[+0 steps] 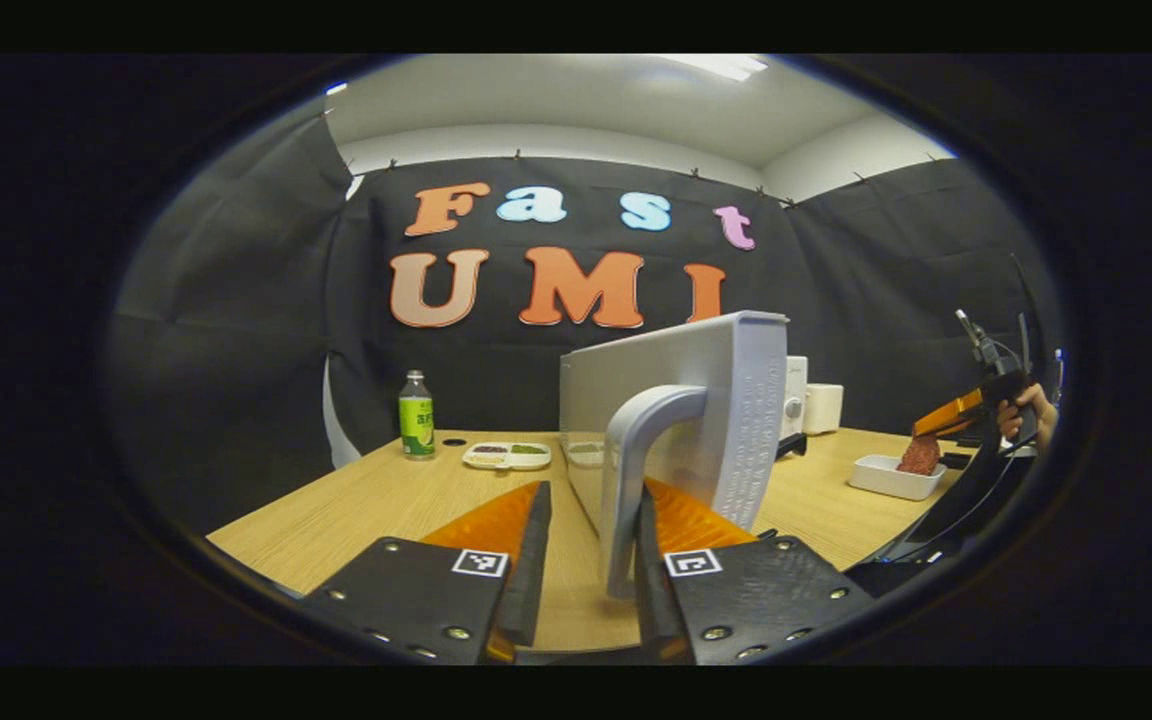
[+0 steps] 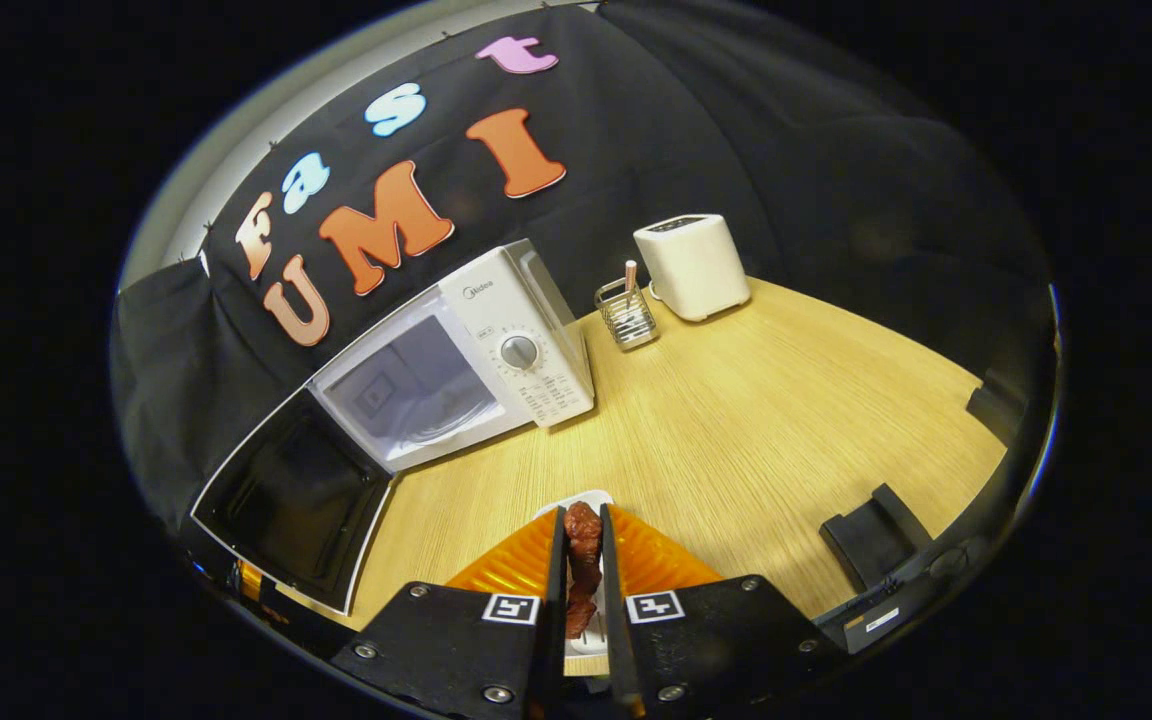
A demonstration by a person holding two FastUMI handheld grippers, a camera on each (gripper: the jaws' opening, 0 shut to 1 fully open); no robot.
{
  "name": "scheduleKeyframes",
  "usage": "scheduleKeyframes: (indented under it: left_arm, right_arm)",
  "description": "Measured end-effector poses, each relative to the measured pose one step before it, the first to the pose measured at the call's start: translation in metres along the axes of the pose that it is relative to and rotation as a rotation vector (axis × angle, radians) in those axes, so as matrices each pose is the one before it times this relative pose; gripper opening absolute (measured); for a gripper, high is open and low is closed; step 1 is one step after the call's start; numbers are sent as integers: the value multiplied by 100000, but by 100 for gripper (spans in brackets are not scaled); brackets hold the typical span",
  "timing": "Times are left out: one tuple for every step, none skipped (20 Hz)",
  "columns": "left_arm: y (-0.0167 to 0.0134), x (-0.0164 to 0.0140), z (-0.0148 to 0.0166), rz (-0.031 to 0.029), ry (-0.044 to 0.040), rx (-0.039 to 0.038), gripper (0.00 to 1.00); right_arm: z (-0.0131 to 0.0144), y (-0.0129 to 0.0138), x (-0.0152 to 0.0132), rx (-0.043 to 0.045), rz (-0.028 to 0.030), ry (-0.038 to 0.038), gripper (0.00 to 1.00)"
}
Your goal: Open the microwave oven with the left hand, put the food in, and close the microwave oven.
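In the right gripper view, the right gripper (image 2: 583, 600) pinches a reddish-brown piece of food (image 2: 582, 560) at bottom centre, just above the white dish (image 2: 591, 500). The microwave oven (image 2: 456, 355) lies up and to the left, its door (image 2: 296, 500) swung wide, so the right hand is nearer the cavity. In the left gripper view the left gripper (image 1: 591, 560) has its fingers spread around the door handle (image 1: 636, 470), the right one touching it.

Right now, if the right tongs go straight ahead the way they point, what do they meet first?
Probably the bare table. The right tongs, shut on the meat, point between the microwave and the toaster; the rack lies farther along, though depth is unclear.
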State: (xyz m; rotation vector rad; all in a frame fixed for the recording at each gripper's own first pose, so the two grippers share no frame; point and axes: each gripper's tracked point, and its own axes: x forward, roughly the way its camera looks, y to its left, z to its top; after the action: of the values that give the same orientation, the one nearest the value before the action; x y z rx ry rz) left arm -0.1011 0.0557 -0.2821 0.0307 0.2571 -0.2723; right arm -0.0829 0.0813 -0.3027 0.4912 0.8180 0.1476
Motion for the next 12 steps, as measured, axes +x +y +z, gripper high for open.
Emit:
scheduleKeyframes:
  left_arm:
    - [603, -145, -30, 1705, -70, 430, 47]
    - [201, -59, -97, 503, 79, -493, 65]
    - [-116, -154, 62, -396, -567, -823, 72]
    - [-27, -192, 17, -561, -64, -684, 77]
    - [161, -364, -393, 56, 768, 91, 77]
    - [507, -545, -1081, 853, 2618, 839, 79]
    - [529, -458, -435, 1128, 1421, -302, 80]
    - [489, -343, -178, 1159, 799, -881, 83]
    - [519, -326, -7, 1412, -185, -1157, 83]
    - [630, -295, 81, 1588, -678, -942, 83]
    - [645, -91, 76, 1982, -448, -660, 83]
    - [653, -207, -154, 1952, -144, -463, 83]
  right_arm:
    - [346, 502, -253, -2851, -648, -702, 18]
    - [110, 424, -189, -3851, -970, -442, 17]
    - [382, 543, -178, -4650, -909, -997, 17]
    - [702, 583, -312, -4639, -414, -1559, 17]
    - [1006, 506, -369, -3236, -281, -2036, 17]
    - [1018, 628, -259, -2154, 240, -2020, 18]
    - [954, 638, -12, -1148, 571, -1515, 17]
    - [730, 567, 124, -983, 747, -944, 17]
    - [738, 782, 208, -1363, 1125, -1048, 17]
    - [719, 855, 253, -1764, 1138, -1411, 16]
    - [758, 796, 481, -1552, 889, -1358, 16]
    - [707, 755, 487, -826, 999, -1418, 16]
